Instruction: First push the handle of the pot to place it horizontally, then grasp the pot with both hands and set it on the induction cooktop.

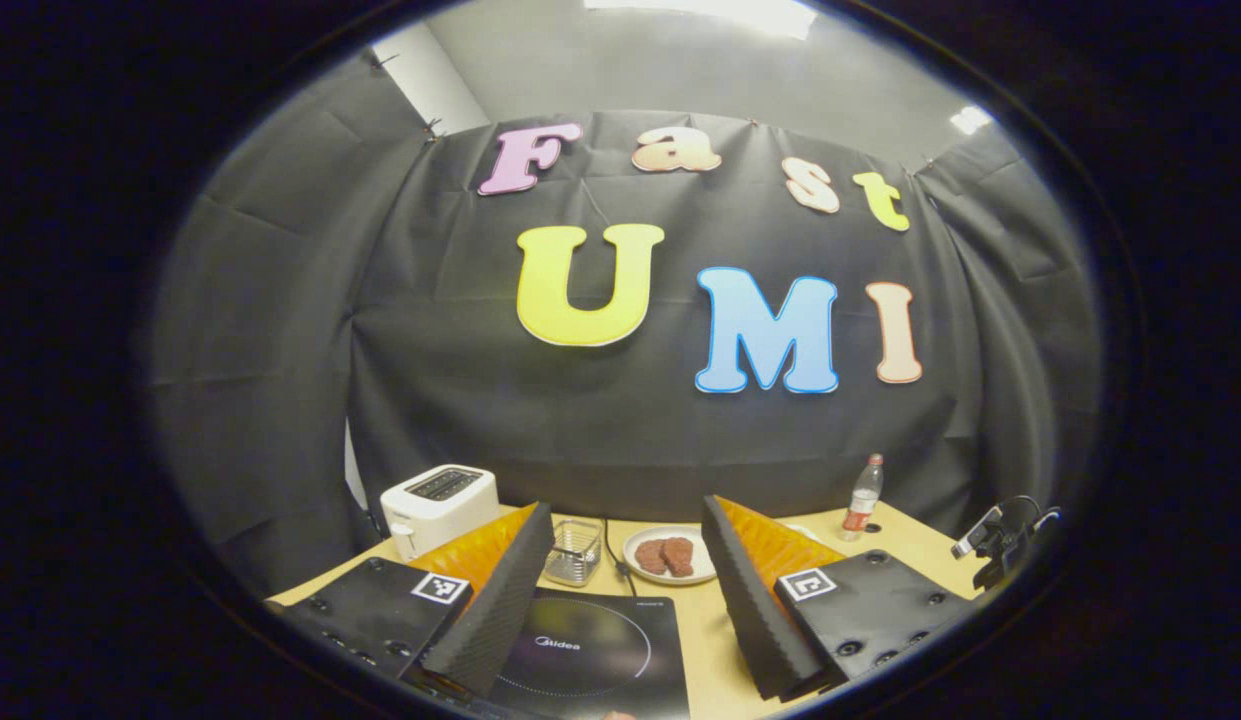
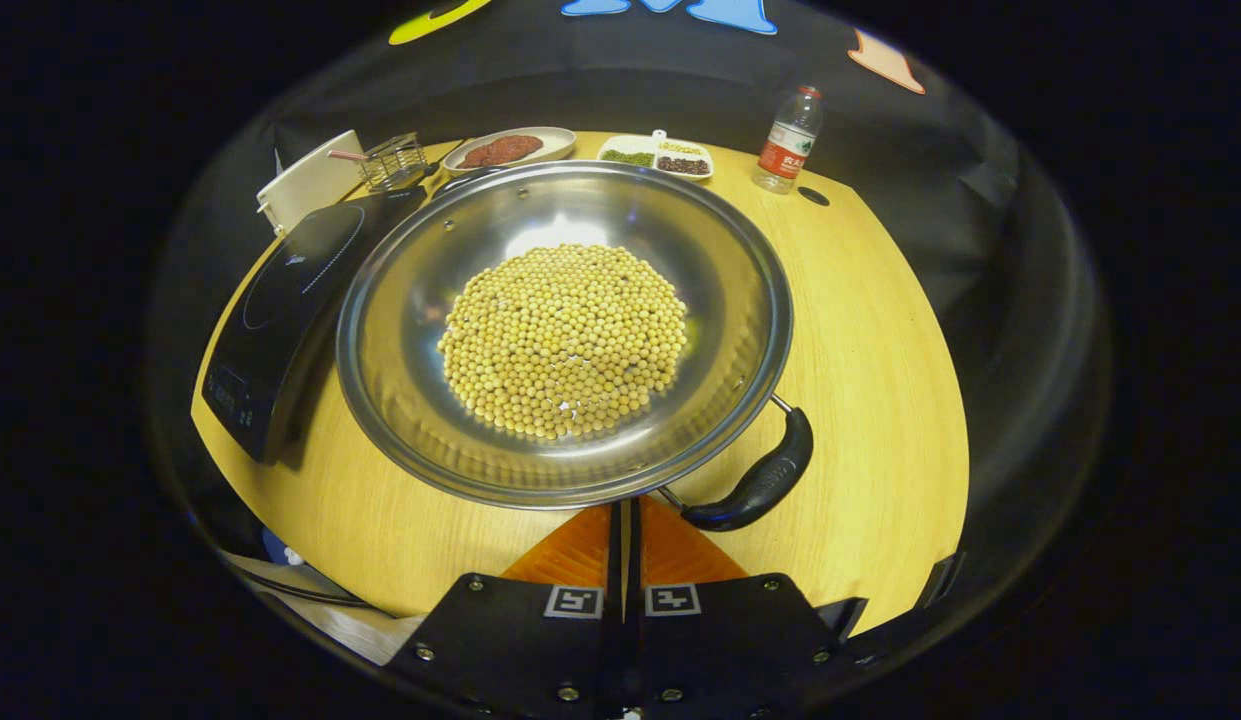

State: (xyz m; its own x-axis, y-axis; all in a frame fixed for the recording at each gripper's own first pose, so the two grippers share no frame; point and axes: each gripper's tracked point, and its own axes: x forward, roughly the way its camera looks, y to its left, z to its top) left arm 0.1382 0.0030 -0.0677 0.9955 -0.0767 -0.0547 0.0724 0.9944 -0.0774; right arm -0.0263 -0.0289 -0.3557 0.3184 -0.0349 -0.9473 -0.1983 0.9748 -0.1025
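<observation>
In the right gripper view, a wide steel pot (image 2: 565, 330) holding a heap of soybeans (image 2: 565, 340) stands on the wooden table (image 2: 880, 400). Its black handle (image 2: 760, 480) juts from the near right rim. My right gripper (image 2: 625, 505) is shut, its tips at the pot's near rim just left of the handle, with nothing seen between them. The black induction cooktop (image 2: 290, 290) lies left of the pot and touches its side. In the left gripper view, my left gripper (image 1: 625, 505) hangs open above the cooktop (image 1: 590, 650), fingers wide apart.
Along the back of the table stand a white toaster (image 1: 438, 505), a wire basket (image 1: 572, 550), a plate of meat (image 1: 668, 553), a divided dish of beans (image 2: 655, 155) and a plastic bottle (image 2: 788, 140). A small camera (image 1: 995, 540) perches at the right edge.
</observation>
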